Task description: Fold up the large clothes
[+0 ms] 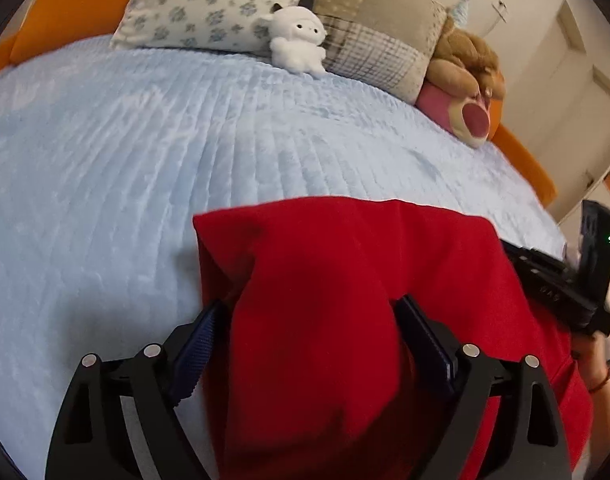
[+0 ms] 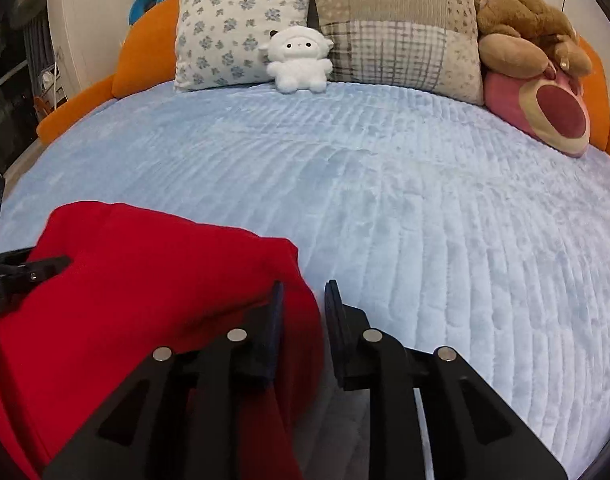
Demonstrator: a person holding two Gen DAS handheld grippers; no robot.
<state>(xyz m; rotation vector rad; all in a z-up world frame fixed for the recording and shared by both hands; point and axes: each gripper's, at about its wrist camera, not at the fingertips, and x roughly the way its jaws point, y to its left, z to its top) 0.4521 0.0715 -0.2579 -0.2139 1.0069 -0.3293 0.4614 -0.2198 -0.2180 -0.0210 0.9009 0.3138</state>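
The red cloth [image 1: 345, 280] lies on the near part of the bed [image 1: 105, 160]. The left hand-held gripper [image 1: 309, 316], jaws wide, has cloth bunched between them. The right hand-held gripper [image 2: 305, 300], jaws narrow, straddles the cloth's right edge.

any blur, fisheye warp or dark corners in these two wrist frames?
Left wrist: strong barrel warp bows the blue bedspread, dark vignette in the corners, the red garment soft and shadowed between the left gripper fingers. Right wrist: same warp and vignette; pillows sharp, garment folds near the right gripper slightly smeared, no glare.
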